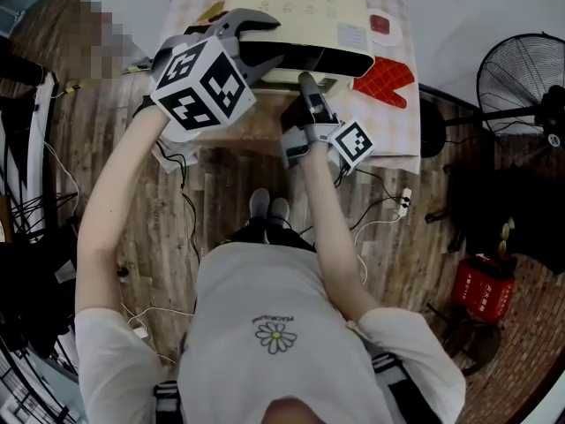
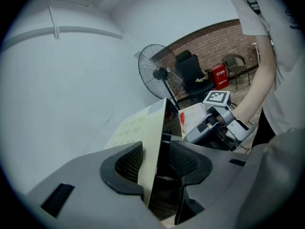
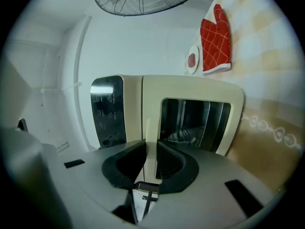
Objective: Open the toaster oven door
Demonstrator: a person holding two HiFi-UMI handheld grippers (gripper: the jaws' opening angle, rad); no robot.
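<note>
A cream toaster oven (image 1: 300, 7) stands on a cloth-covered table. Its dark control panel (image 3: 107, 111) and glass door (image 3: 195, 120) face me, and the door looks closed against the body. My left gripper (image 1: 269, 42) straddles the oven's upper front left edge (image 2: 138, 123). Its jaws (image 2: 155, 161) stand wide, one pad on the cream top and the other on the dark front. My right gripper (image 1: 307, 82) reaches the oven front from below. Its jaws (image 3: 151, 147) are narrow, with the thin cream door handle (image 3: 151, 159) pinched between the pads.
A red oven mitt (image 1: 384, 82) and a small round white pad (image 1: 384, 26) lie right of the oven on the checkered cloth (image 1: 397, 122). A standing fan (image 1: 521, 78) is at the far right. A red can (image 1: 484, 288) and cables sit on the wooden floor.
</note>
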